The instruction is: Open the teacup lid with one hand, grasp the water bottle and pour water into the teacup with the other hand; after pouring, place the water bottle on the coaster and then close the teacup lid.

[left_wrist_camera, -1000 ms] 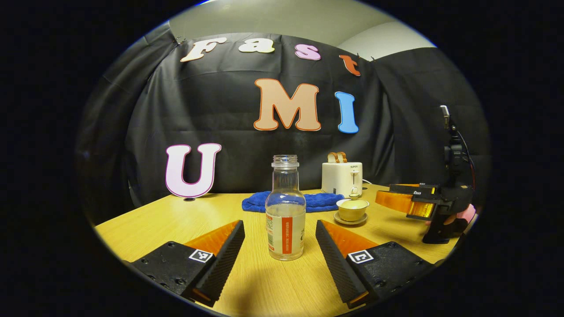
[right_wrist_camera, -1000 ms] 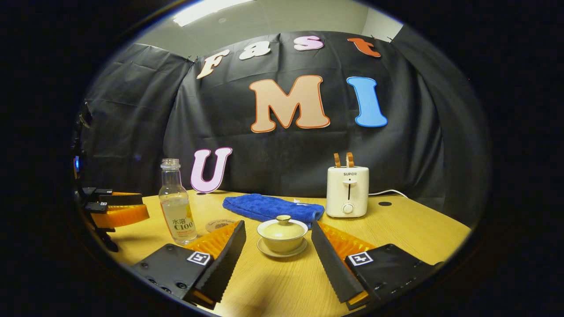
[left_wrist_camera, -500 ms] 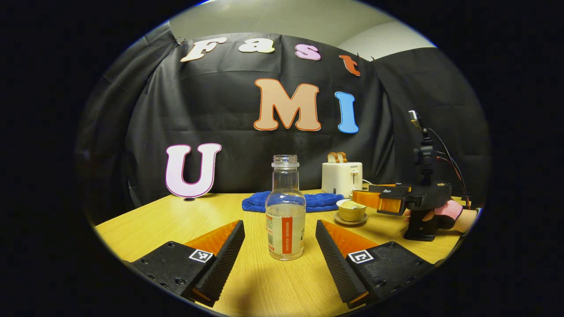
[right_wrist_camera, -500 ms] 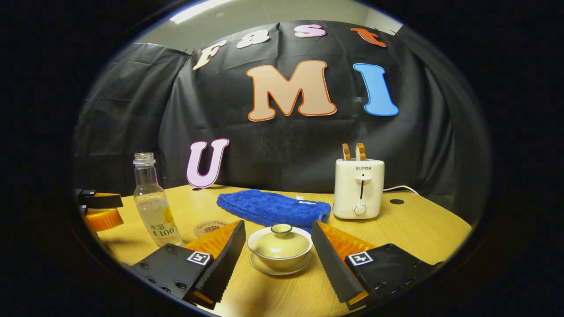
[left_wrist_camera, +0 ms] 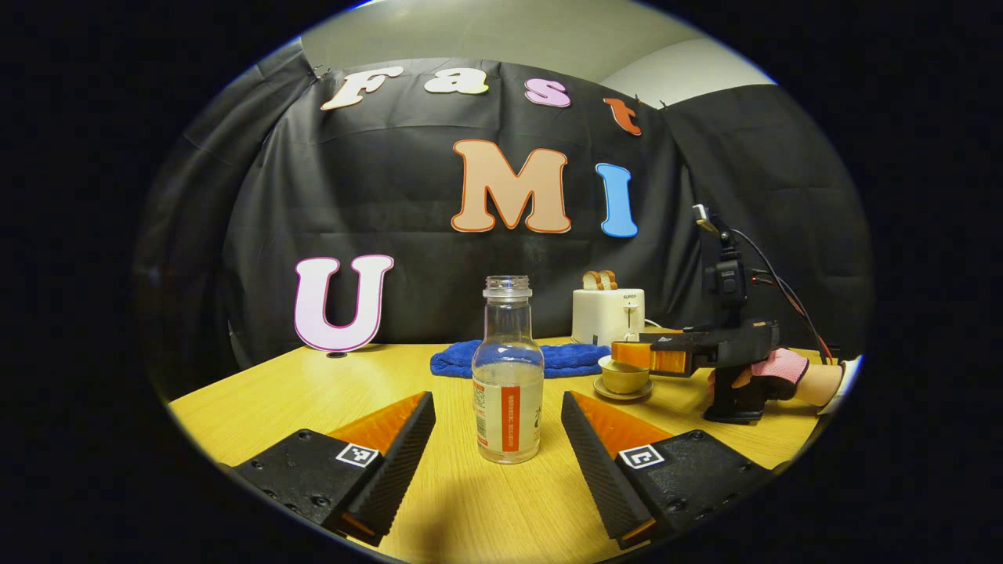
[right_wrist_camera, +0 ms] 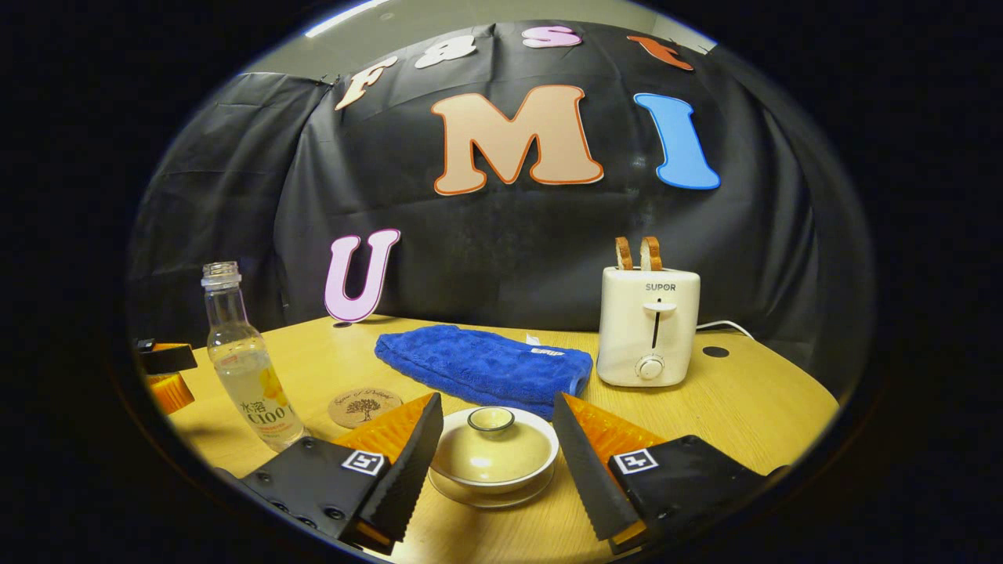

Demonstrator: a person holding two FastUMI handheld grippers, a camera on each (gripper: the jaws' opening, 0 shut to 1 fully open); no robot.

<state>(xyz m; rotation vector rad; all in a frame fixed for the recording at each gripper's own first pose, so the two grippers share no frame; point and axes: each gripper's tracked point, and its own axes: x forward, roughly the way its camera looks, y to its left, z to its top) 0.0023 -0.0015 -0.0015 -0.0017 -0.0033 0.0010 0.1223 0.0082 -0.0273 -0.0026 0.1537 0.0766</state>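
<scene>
Over the last second the right tongs (right_wrist_camera: 495, 462) have moved in over the teacup (right_wrist_camera: 494, 456), which a second ago stood well ahead of them and now sits between their fingers. The left gripper view agrees: the right tongs (left_wrist_camera: 627, 354) have come in from the far right and now hang just above the cup (left_wrist_camera: 624, 377). This looks like the approach to the first step, lifting the lid (right_wrist_camera: 491, 443), which is still on.

The right tongs are spread wide and hold nothing; the fingers flank the cup without touching it, and the lid's knob (right_wrist_camera: 491, 419) lies between them, a little ahead. They probably need to centre on the knob before closing.

The left tongs (left_wrist_camera: 498, 439) have not moved. They are spread wide and empty, with the bottle (left_wrist_camera: 507, 374) upright on the counter (left_wrist_camera: 329, 384) between and just beyond the fingers, apart from both. The coaster (right_wrist_camera: 365, 407) lies bare between bottle (right_wrist_camera: 249, 368) and cup, near the blue towel (right_wrist_camera: 483, 365).
</scene>
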